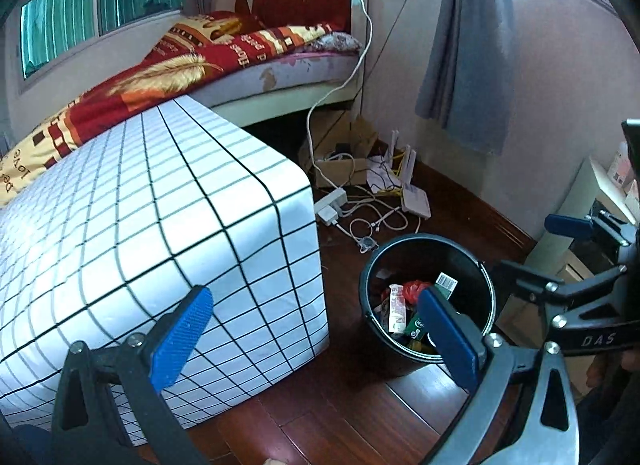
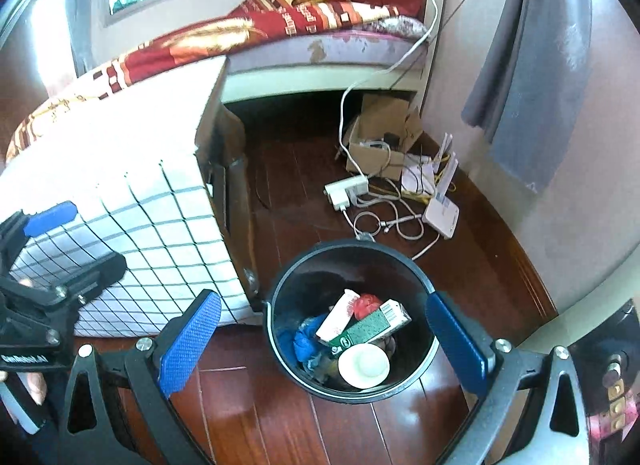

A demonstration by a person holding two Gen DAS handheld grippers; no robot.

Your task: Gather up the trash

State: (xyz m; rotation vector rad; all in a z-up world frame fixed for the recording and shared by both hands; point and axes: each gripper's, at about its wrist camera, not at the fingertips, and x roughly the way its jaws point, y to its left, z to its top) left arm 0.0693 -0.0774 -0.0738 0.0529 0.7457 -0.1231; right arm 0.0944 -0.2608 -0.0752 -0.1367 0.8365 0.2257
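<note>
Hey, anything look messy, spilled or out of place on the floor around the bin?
Yes. Behind the black bin, loose white cables sprawl across the wood floor around a power strip, a router and an open cardboard box. The trash itself sits inside the bin; nothing looks spilled beside it.

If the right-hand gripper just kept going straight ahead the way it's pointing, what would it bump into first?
Most likely the black bin: the open right gripper points down into its mouth, so it would probably meet the trash on top, the green carton or white lid. Depth is unclear.
</note>
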